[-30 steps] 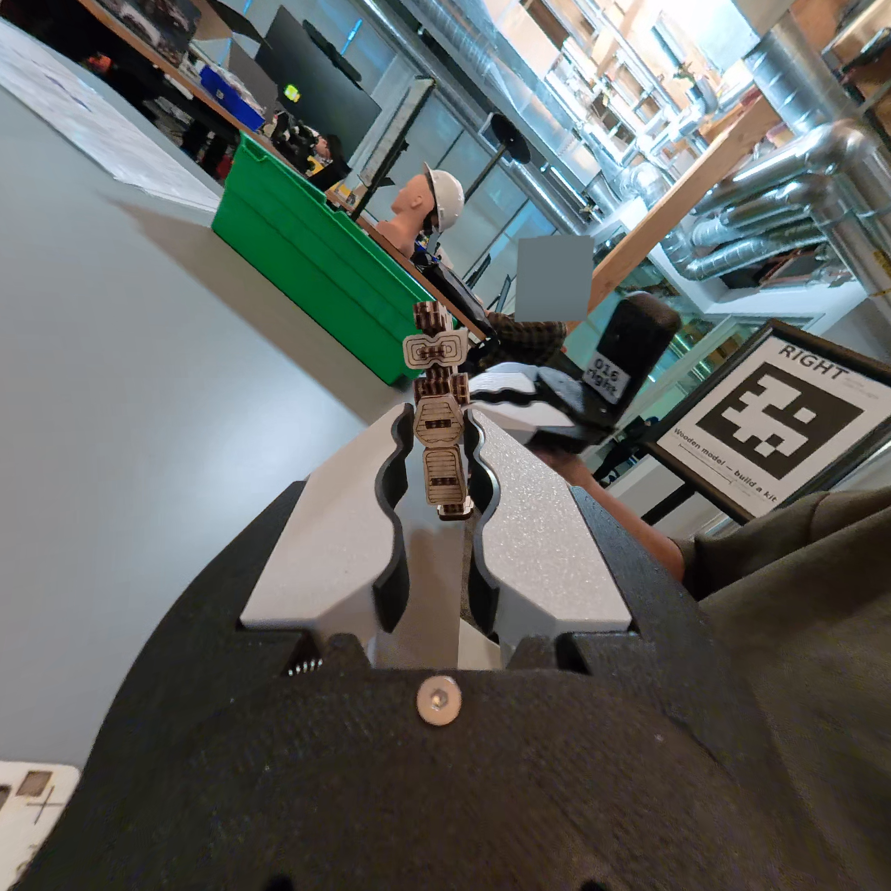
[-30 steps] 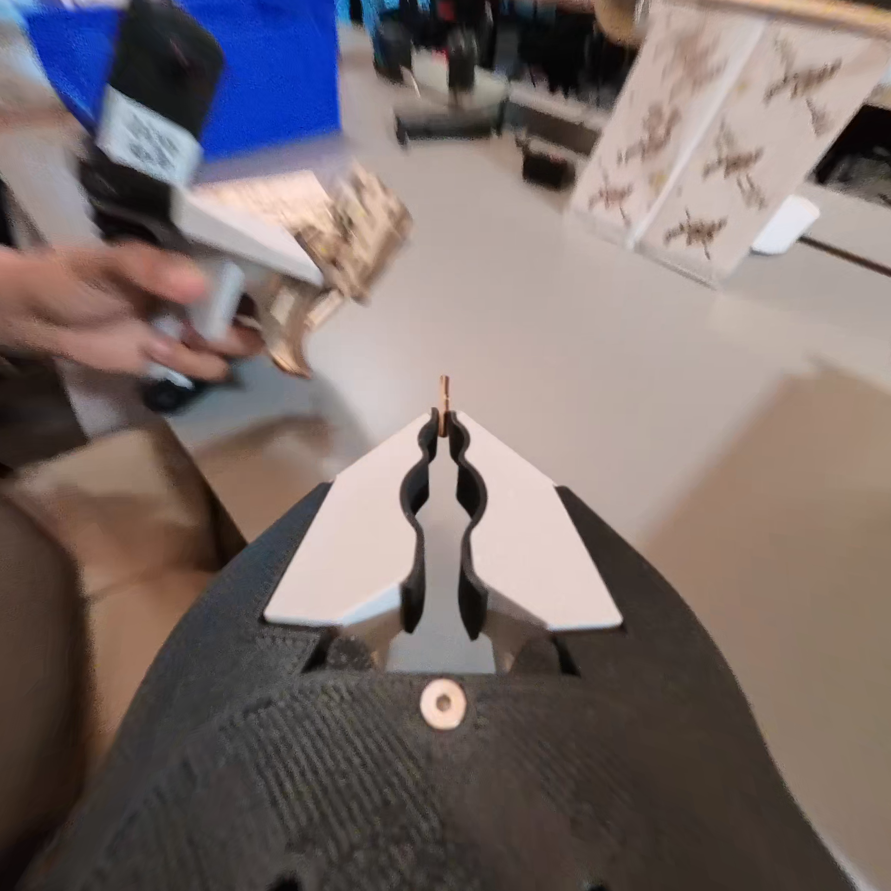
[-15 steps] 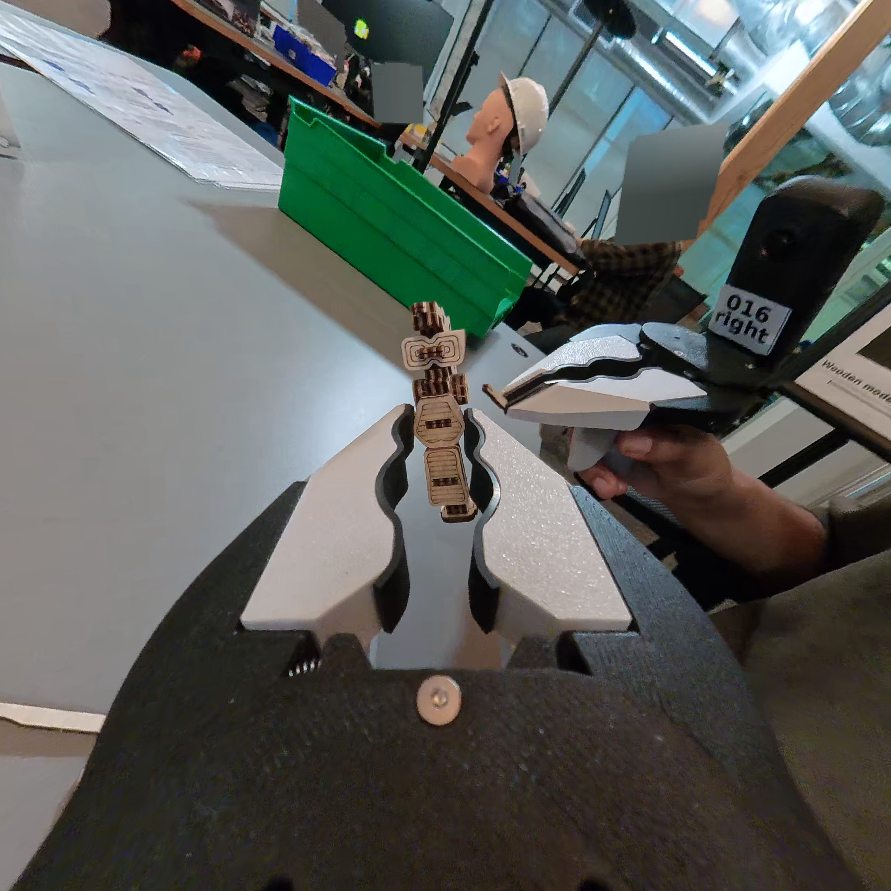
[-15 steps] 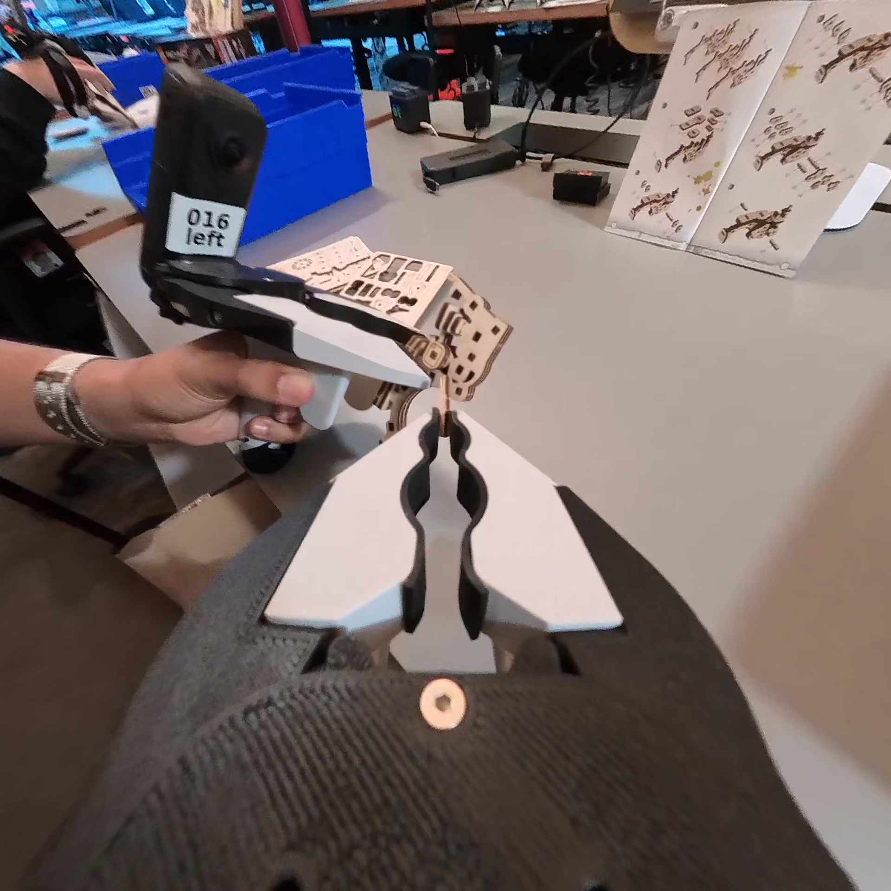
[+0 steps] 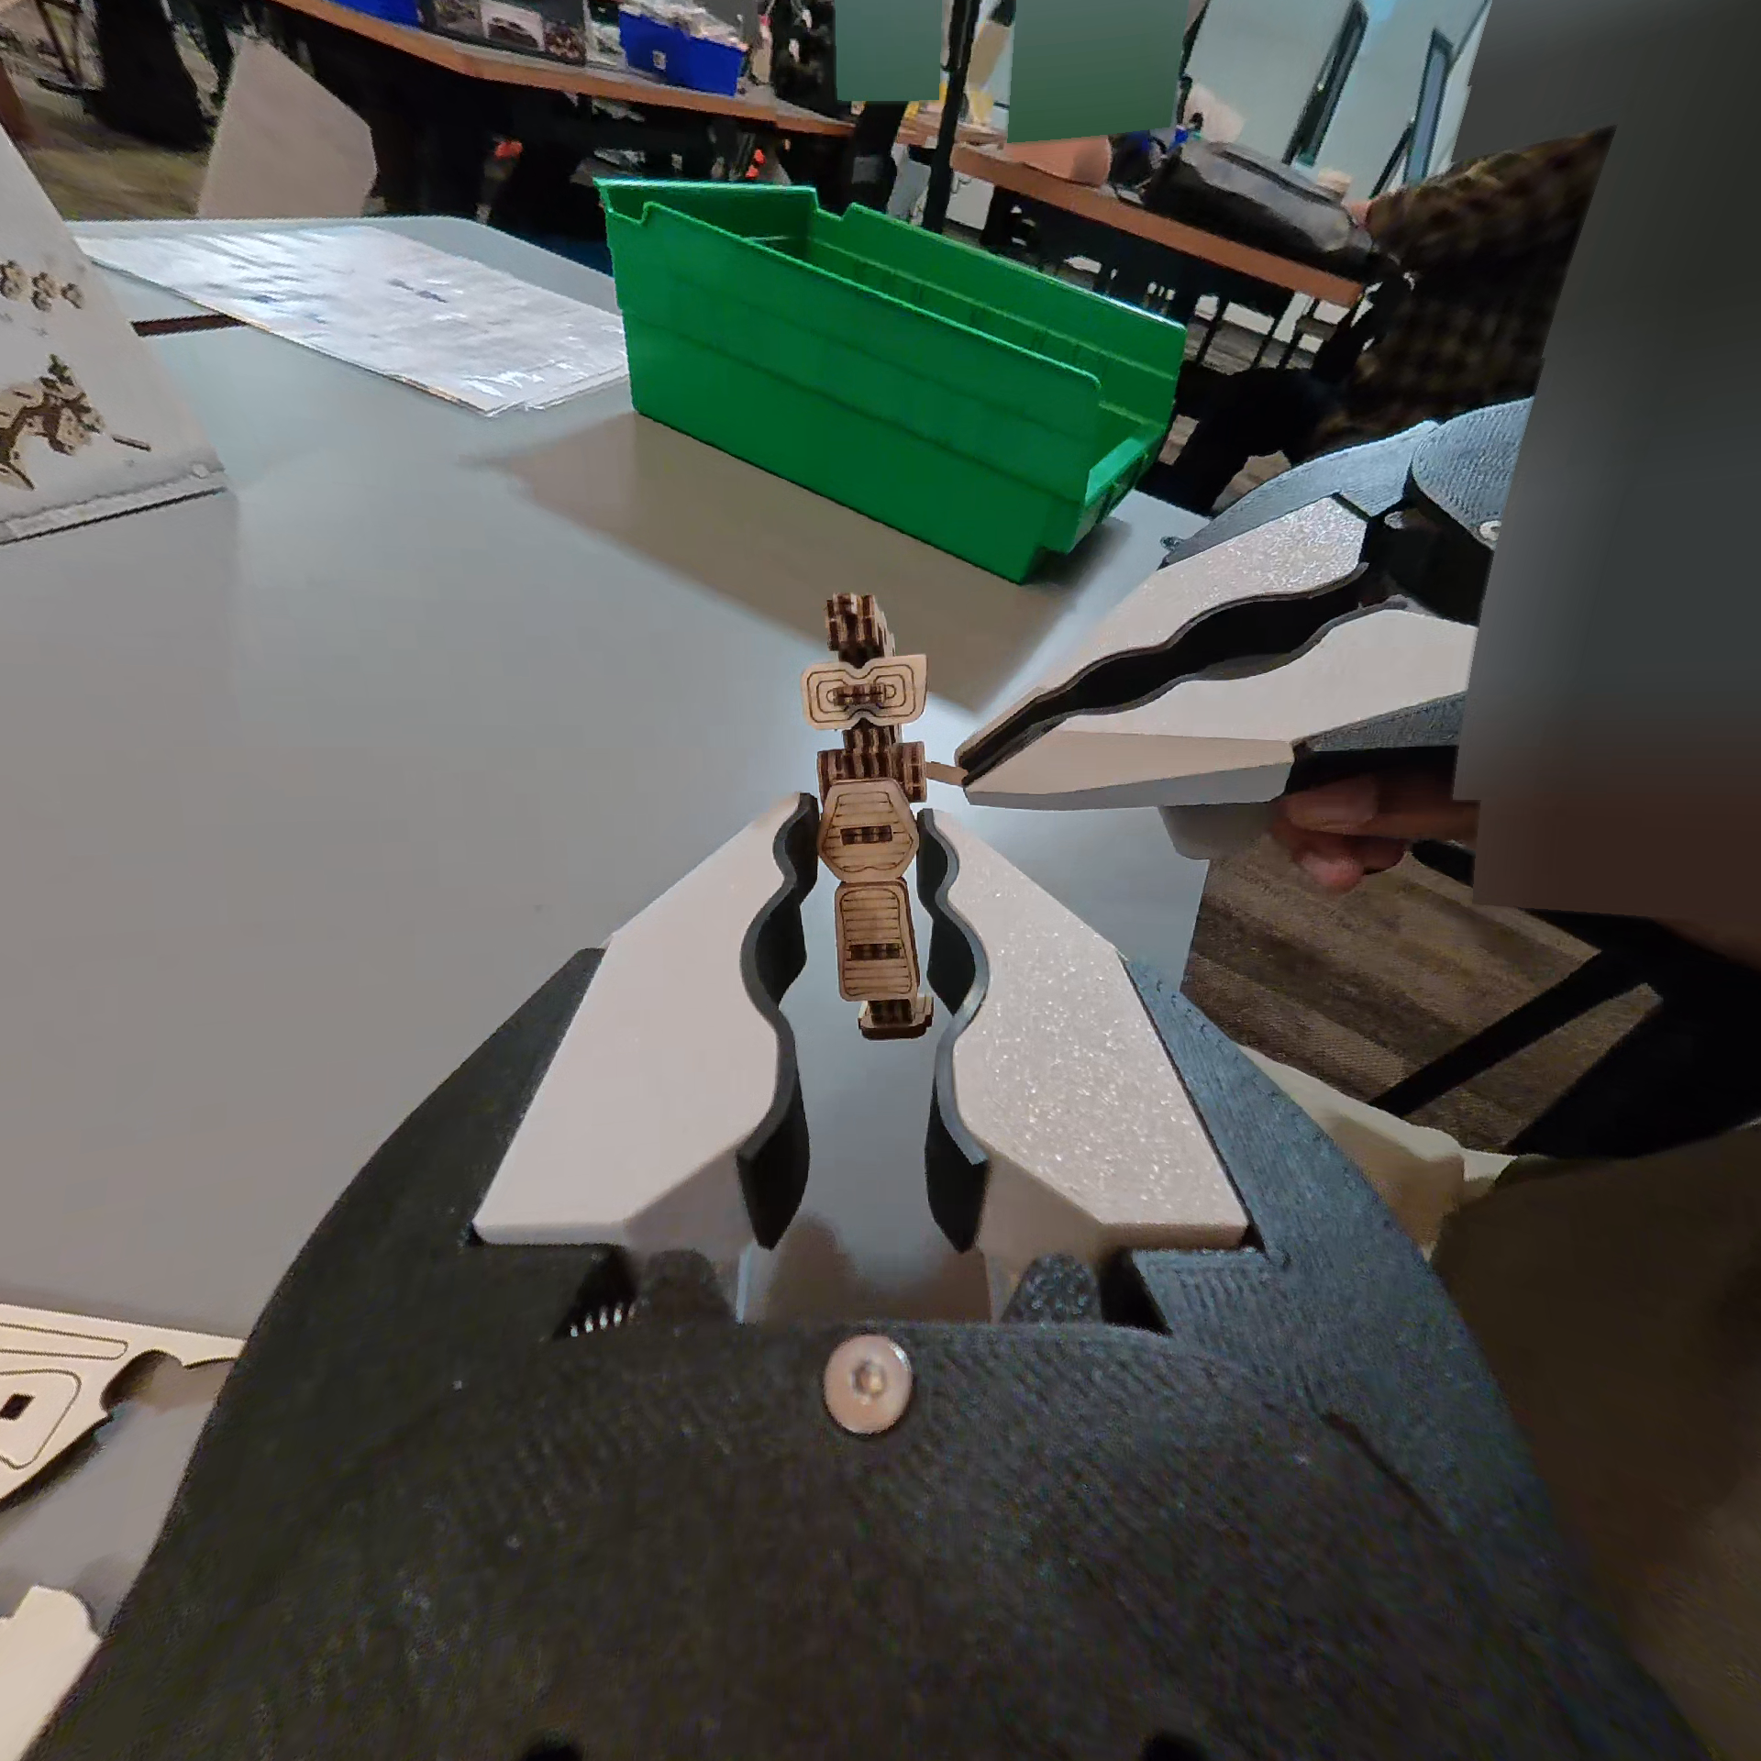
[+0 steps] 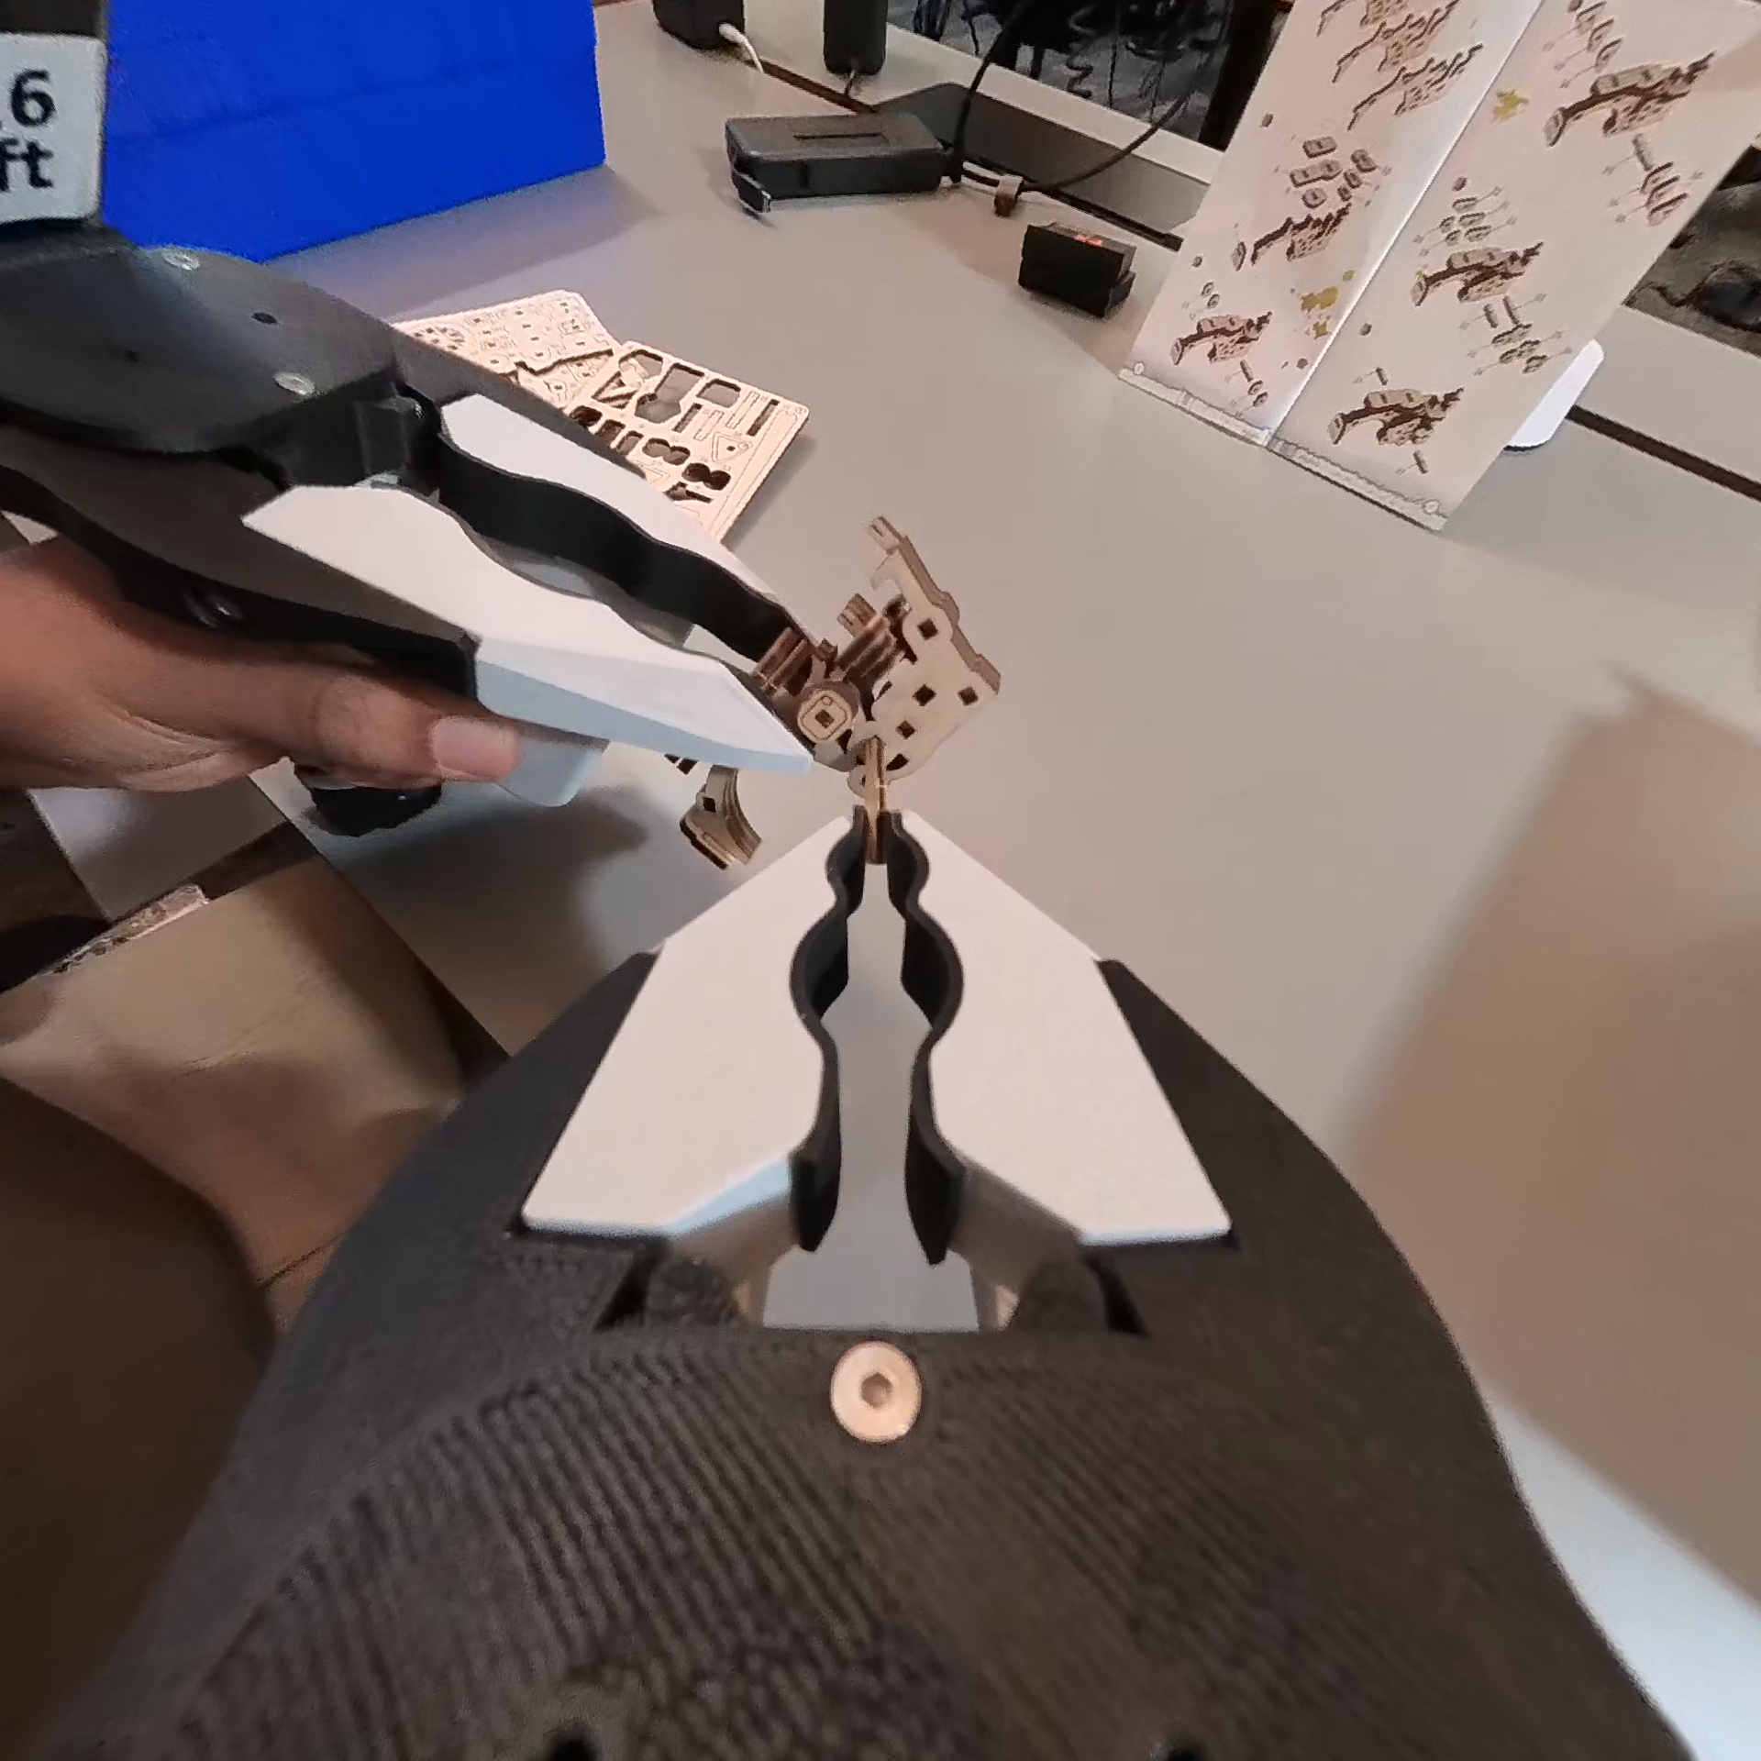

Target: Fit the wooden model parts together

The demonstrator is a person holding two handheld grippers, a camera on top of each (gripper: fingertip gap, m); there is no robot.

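Left wrist view shows the left gripper (image 5: 867, 829) closed on the wooden model (image 5: 867, 810), which stands upright between its tips with the long axis pointing away from the camera, above the grey table (image 5: 381, 715). The right gripper (image 5: 962, 774) comes from the right side and is nearly closed on a thin small wooden piece (image 6: 873, 810), whose end just meets the side of the model. In the right wrist view this piece stands on its edge and points up into the underside of the model (image 6: 886, 667). I judge the coming move is a short push of the piece along this line into a slot; the slot itself I cannot see. The model is pale plywood with dark burnt edges and many small square holes.
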